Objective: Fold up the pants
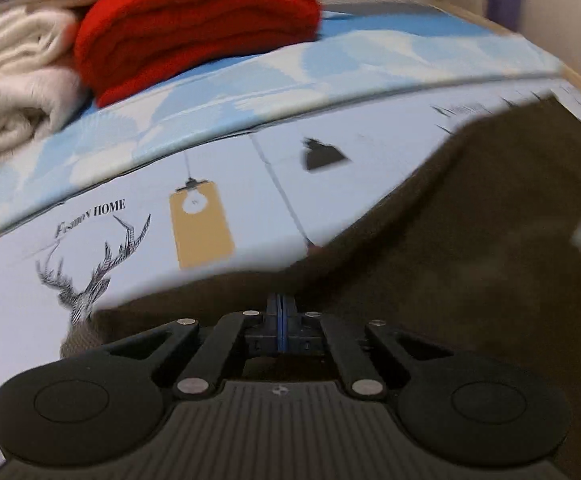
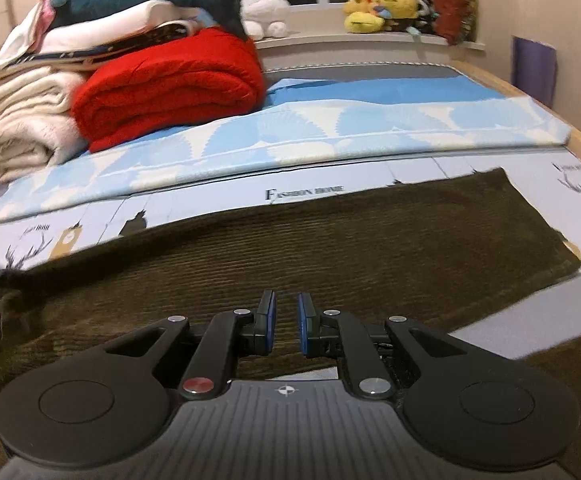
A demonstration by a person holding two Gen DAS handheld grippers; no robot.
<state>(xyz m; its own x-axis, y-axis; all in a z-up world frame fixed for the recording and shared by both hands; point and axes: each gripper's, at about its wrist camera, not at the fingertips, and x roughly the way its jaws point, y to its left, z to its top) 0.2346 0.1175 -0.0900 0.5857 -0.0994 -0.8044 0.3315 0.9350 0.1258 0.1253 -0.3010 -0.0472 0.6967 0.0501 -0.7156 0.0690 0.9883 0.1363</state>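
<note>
Beneath both tongs (image 2: 286, 320) lie brown pants (image 2: 370, 240)

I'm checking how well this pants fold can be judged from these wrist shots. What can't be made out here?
- Left wrist view: motion blur smears the brown pants; whether the shut left gripper pinches cloth cannot be told.
- Right wrist view: the right gripper body hides the pants' near edge; the picture's edge cuts off their left end.
- Prints on the bed cover are too small to read.

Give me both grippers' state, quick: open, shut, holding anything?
Left gripper: shut; whether it pinches the dark brown corduroy pants cannot be told.
Right gripper: jaws slightly apart over the pants, nothing visibly held.
</note>
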